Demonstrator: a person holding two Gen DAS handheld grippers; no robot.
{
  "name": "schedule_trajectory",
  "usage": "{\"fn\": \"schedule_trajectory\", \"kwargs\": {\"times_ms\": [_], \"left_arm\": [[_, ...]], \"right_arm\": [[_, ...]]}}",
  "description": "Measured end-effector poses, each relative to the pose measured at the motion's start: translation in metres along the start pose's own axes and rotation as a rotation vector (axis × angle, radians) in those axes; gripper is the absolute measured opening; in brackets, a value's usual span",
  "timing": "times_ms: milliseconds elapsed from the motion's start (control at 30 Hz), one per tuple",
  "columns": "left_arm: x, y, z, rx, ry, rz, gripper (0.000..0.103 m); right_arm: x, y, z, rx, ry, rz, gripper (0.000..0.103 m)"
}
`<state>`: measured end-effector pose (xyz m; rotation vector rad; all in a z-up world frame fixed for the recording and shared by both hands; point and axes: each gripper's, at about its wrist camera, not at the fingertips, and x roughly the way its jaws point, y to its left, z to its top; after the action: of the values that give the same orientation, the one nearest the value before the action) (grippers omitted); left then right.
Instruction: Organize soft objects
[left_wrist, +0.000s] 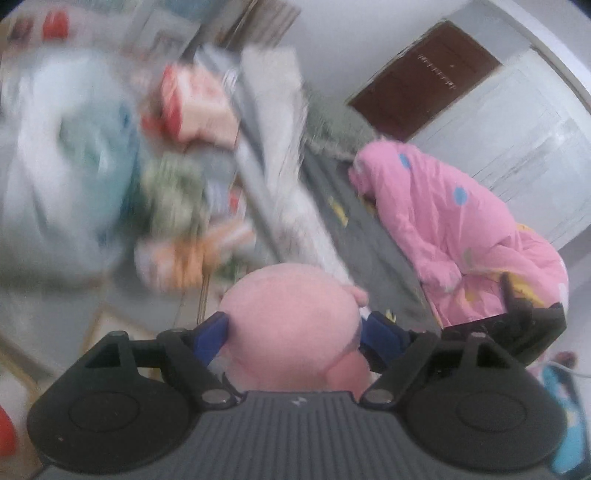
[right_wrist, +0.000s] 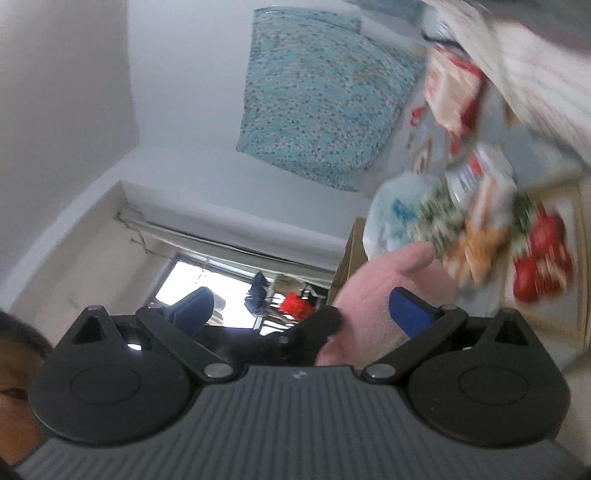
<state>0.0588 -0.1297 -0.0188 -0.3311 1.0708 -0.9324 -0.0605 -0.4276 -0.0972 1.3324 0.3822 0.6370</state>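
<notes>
The step in hand looks like a carry: a pink plush (left_wrist: 291, 325) is up off any surface and both views are smeared with motion.

Going left to right from the plush in the left wrist view: to its left lies a blurred heap of bags (left_wrist: 122, 166) and packets, above it a pale slanted board, and to its right a pink garment (left_wrist: 469, 236) with blue dots on a dark grey floor.

The left gripper (left_wrist: 295, 332) has its blue pads pressed into either side of the plush, jaws wide because the body is fat. The right gripper (right_wrist: 299, 310) stands fully spread; a pink limb (right_wrist: 373, 295) of the plush lies between its pads, nearer the right one (I cannot tell whether that pad touches it).

Next, I judge, the plush needs a spot among the other soft things, then a gentle release.

The plush is round, smooth and squashy, with a small nub at one side.
</notes>
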Motion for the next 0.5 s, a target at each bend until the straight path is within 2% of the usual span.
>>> {"fn": "schedule_trajectory", "kwargs": {"times_ms": [100, 167, 267, 400, 500], "left_arm": [[0.017, 0.022, -0.011, -0.056, 0.049, -0.010, 0.083], [0.023, 0.032, -0.014, -0.065, 0.052, 0.001, 0.083], [0.020, 0.043, -0.015, -0.041, 0.015, 0.018, 0.089], [0.012, 0.053, -0.017, -0.021, -0.010, 0.026, 0.091], [0.004, 0.058, -0.017, 0.017, -0.048, 0.067, 0.092]], "right_arm": [[-0.006, -0.018, -0.013, 0.081, -0.018, -0.022, 0.103], [-0.001, -0.029, -0.018, 0.120, -0.020, -0.038, 0.103], [0.013, -0.035, -0.021, 0.165, -0.004, -0.035, 0.102], [0.044, -0.034, -0.018, 0.163, 0.019, -0.055, 0.101], [0.067, -0.032, -0.013, 0.147, 0.040, -0.091, 0.101]]}}
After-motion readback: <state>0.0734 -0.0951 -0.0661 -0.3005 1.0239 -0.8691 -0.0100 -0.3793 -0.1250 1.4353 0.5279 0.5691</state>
